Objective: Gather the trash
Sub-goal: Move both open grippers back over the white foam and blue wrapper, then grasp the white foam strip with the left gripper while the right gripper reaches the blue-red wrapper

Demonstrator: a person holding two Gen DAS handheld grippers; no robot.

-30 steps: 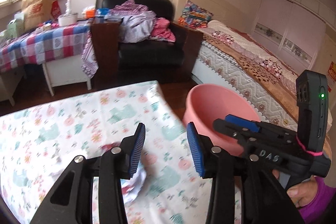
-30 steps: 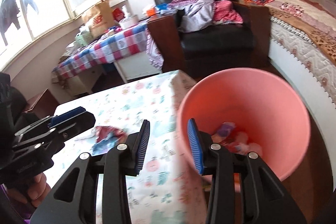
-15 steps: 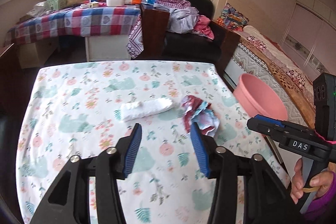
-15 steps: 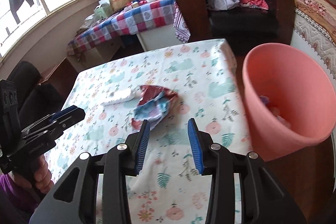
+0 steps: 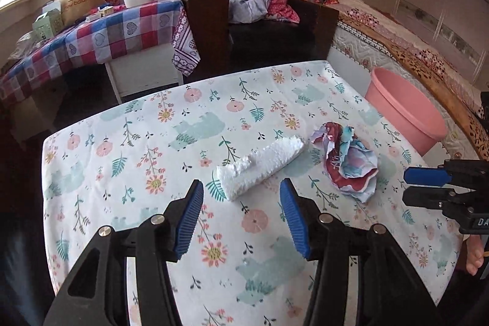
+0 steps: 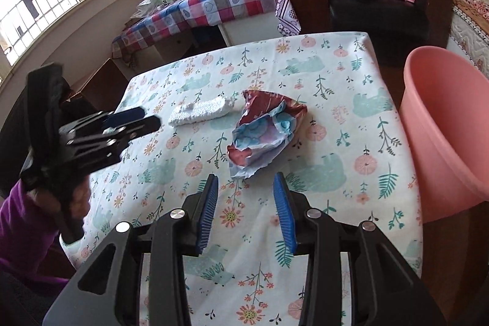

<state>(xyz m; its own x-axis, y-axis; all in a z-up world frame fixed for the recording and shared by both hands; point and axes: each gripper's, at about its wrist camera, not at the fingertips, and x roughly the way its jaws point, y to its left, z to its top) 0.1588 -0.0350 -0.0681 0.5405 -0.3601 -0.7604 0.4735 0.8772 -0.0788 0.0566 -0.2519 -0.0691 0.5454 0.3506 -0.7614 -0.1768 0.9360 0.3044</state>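
White foam chunk [image 5: 260, 165] and crumpled wrapper [image 5: 348, 162] lie mid-tablecloth [image 5: 152, 142], pink bin [image 5: 406, 118] off its right edge, while I hold my left gripper [image 5: 241, 220] and right gripper [image 6: 246, 211] spread, empty.

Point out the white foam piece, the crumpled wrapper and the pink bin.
white foam piece [image 5: 259, 165]: left wrist view, middle of its top.
crumpled wrapper [image 6: 262, 130]: right wrist view, centre of the crumple.
pink bin [image 6: 440, 124]: right wrist view, outer wall.

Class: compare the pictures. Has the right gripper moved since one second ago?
Yes. The right gripper has drawn back from over the pink plastic bin to above the floral tablecloth, facing the crumpled red-and-blue wrapper.
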